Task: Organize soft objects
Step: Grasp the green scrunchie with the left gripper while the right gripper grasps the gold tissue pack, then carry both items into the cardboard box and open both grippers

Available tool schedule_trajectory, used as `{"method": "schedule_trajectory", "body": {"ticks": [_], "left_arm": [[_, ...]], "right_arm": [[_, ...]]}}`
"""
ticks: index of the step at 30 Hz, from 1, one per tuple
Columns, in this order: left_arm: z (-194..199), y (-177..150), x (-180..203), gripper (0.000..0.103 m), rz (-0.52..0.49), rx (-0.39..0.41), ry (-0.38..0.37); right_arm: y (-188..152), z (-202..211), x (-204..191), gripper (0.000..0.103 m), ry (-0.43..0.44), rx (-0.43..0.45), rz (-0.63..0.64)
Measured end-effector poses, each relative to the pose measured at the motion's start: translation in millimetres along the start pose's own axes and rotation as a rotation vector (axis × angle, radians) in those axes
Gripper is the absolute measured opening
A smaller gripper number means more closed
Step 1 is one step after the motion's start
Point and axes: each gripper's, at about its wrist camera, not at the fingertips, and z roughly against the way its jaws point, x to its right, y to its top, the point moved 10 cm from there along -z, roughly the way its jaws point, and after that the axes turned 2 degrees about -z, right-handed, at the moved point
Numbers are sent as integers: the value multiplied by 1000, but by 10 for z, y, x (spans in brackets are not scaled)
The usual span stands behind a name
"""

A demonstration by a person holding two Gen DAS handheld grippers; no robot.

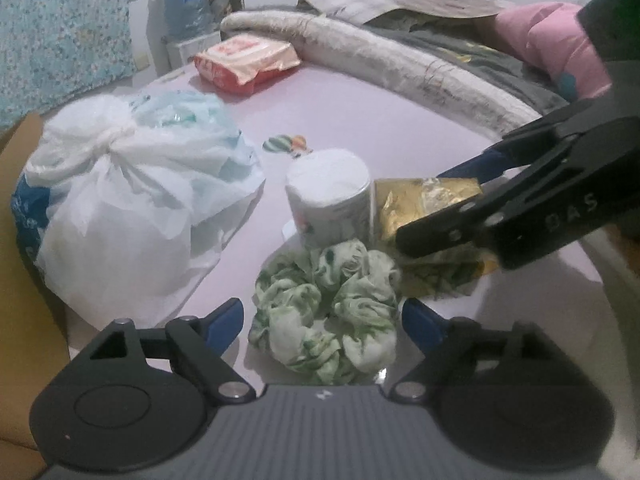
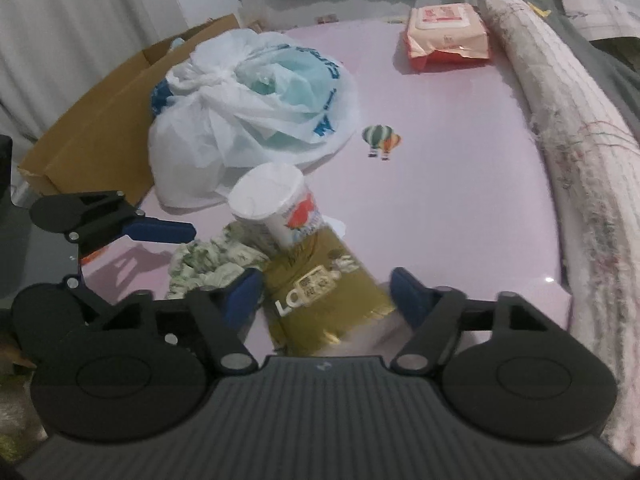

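A green-and-white scrunchie [image 1: 326, 312] lies on the pink table [image 1: 360, 120], between the open fingers of my left gripper [image 1: 322, 322]. It also shows in the right wrist view [image 2: 212, 266]. A gold packet [image 2: 324, 292] lies between the open fingers of my right gripper [image 2: 326, 294]; the packet [image 1: 424, 204] shows in the left wrist view too, with the right gripper [image 1: 460, 208] around it. A white cylinder of cotton pads [image 1: 330, 200] stands behind both, touching the packet; it also shows in the right wrist view [image 2: 276, 202].
A knotted white plastic bag [image 1: 132, 200] sits at left beside a cardboard box [image 2: 104, 132]. A red wet-wipes pack [image 1: 244, 60] lies at the back. A rolled quilt [image 1: 400, 68] and bedding line the far right edge. A balloon sticker [image 2: 382, 140] is on the table.
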Motion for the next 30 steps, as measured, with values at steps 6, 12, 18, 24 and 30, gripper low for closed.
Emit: {"method": "schedule_trajectory", "body": {"ticks": [6,12,18,24,30], "left_arm": [[-54,-47,-37,67,55,-14,-49],[-27,-46,-73,52,91,-12,-63],[-7,-43,-100,39,112,-15,-62],[4,-56,-178,34,154,-23,-54],[61,-79,-206,32,180,-20,-62]], "right_arm": [[-44,76,27,45,-18,-8,-46],[-133,152,9,48,-28,10,-94],[-167,84,-195,79,-90,5,77],[-200,-48,-248,68,-163,3,230],[-196,91,-172,54,-152,46,93]]}}
